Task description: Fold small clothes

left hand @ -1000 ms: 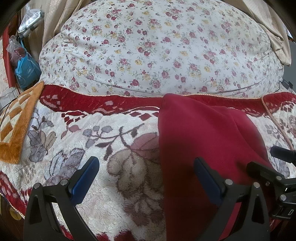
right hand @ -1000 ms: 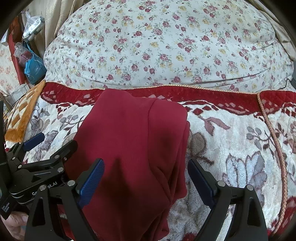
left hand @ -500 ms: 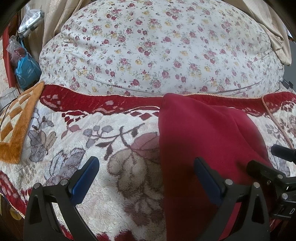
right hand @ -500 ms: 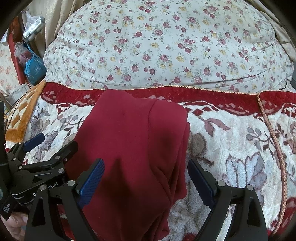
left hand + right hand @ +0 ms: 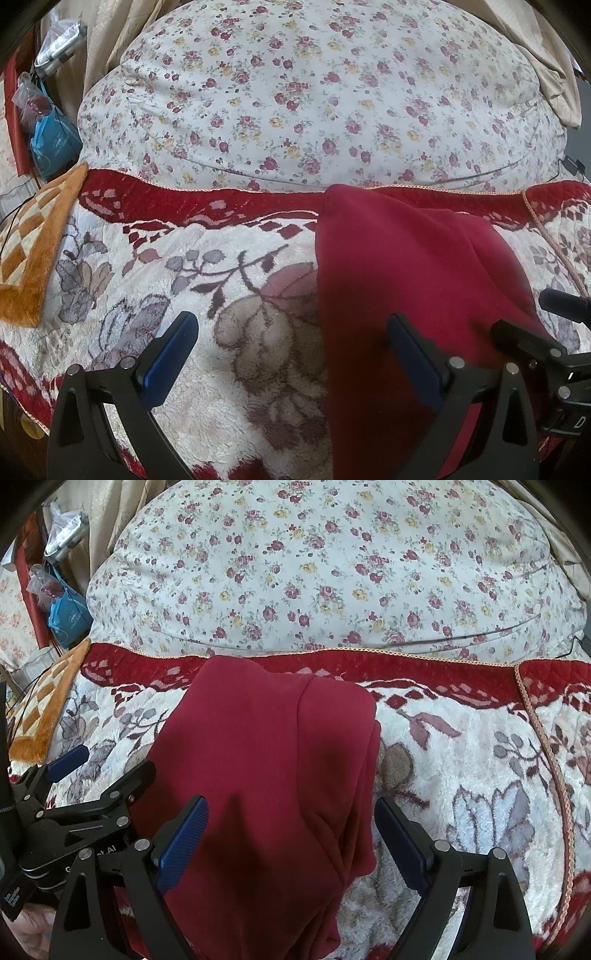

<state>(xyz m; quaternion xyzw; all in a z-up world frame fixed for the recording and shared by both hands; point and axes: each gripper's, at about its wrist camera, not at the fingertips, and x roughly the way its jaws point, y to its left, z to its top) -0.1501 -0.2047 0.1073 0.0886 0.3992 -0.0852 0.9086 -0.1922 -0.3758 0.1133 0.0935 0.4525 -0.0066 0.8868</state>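
A dark red garment [image 5: 413,280] lies folded lengthwise on the flowered plush blanket [image 5: 192,280]; it also shows in the right wrist view [image 5: 266,760]. My left gripper [image 5: 291,354] is open and empty, hovering over the garment's left edge. My right gripper [image 5: 291,834] is open and empty, above the garment's near right part. The left gripper also shows at the left of the right wrist view [image 5: 99,771]. The garment's near end is hidden below the frames.
A big white quilt with small roses [image 5: 314,99] is piled behind the blanket. An orange checkered cloth [image 5: 33,251] lies at the left. Blue and clear bags [image 5: 51,136] sit at the far left. A beige curtain [image 5: 546,66] hangs at the back right.
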